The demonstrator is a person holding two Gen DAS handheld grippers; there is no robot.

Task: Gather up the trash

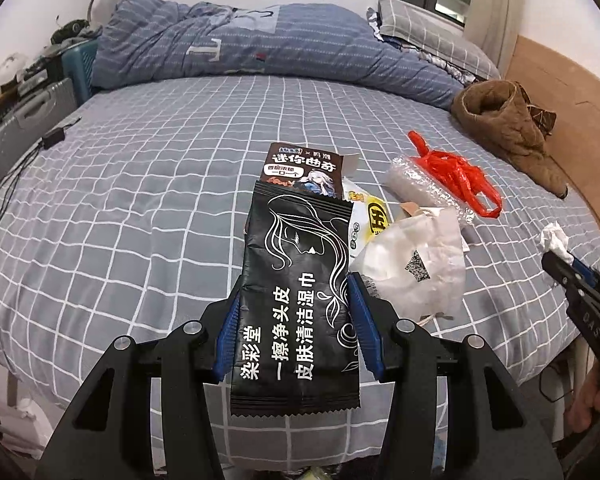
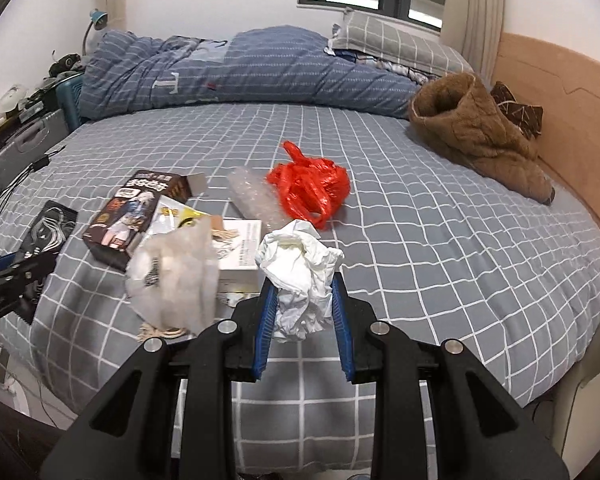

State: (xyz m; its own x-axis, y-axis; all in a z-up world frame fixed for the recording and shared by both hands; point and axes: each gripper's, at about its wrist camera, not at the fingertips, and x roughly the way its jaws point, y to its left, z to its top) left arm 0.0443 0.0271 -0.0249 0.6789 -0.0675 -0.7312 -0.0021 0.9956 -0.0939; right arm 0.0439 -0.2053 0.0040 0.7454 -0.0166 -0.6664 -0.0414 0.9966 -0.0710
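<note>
Left hand-held gripper [image 1: 296,316]: it is clamping a black wet-wipe packet [image 1: 296,292] between its blue pads, holding it above the bed [image 1: 140,184].
Right hand-held gripper [image 2: 303,300]: it is squeezing a crumpled white tissue [image 2: 300,276], also above the bed.
Trash lying on the bed: a brown snack box [image 2: 136,216], a white plastic bag [image 2: 176,276], a bubble wrap roll [image 2: 252,196] and a red plastic bag [image 2: 312,184] are sitting close together.
Far side: a brown garment [image 2: 476,132] is lying near the headboard [image 2: 560,112].
</note>
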